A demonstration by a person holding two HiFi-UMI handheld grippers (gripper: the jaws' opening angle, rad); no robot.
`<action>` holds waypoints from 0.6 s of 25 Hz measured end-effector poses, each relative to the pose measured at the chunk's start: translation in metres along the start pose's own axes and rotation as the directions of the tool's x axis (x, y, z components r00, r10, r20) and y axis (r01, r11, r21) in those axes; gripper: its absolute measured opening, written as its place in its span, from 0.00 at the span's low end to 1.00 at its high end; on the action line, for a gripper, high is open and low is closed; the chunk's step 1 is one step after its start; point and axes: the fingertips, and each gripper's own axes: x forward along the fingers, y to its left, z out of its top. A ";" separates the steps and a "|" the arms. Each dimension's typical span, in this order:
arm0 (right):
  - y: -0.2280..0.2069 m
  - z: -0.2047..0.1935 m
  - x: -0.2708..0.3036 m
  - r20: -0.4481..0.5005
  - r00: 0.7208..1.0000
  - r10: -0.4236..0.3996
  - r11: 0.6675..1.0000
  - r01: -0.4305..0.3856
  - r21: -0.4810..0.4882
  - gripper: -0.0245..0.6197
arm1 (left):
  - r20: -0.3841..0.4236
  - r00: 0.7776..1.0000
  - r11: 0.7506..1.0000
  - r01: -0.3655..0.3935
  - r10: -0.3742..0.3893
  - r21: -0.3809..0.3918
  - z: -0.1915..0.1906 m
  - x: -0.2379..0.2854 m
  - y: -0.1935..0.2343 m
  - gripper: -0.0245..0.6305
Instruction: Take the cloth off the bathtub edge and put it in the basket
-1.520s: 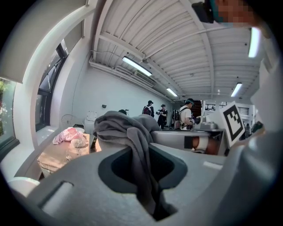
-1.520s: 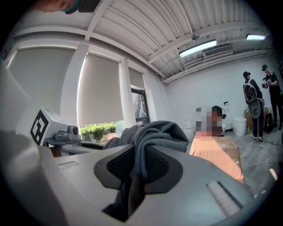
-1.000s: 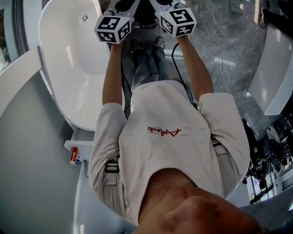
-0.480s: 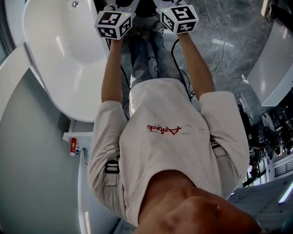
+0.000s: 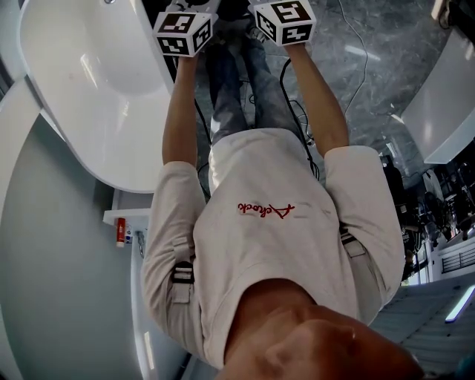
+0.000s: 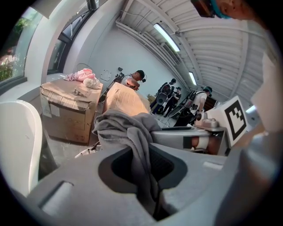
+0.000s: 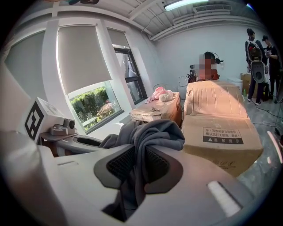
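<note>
A grey cloth [image 6: 126, 126] is bunched between the jaws of my left gripper [image 6: 141, 148], which is shut on it; a fold hangs down through the gap. The same grey cloth [image 7: 150, 130] is pinched in my right gripper [image 7: 138, 165], also shut on it. In the head view only the two marker cubes show, the left cube [image 5: 183, 33] and the right cube [image 5: 284, 21], side by side at the top edge on outstretched arms. The white bathtub [image 5: 89, 96] lies to their left. The jaws and cloth are hidden there. No basket is in view.
Cardboard boxes [image 6: 66, 110] [image 7: 221, 128] stand ahead, one with pink cloth [image 6: 84, 77] on top. Several people stand at the back. Cables [image 5: 356, 67] run over the marble floor. A red bottle [image 5: 119, 232] sits on a ledge beside the tub.
Both marker cubes have shifted up towards the top edge of the head view as the arms sank. The tub has slid towards the upper left of the picture.
</note>
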 end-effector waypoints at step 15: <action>-0.030 -0.061 0.041 -0.176 0.983 -0.062 0.996 0.071 0.045 0.16 | -0.110 0.992 0.998 -0.062 0.058 -0.029 -0.054 0.039 0.037 0.14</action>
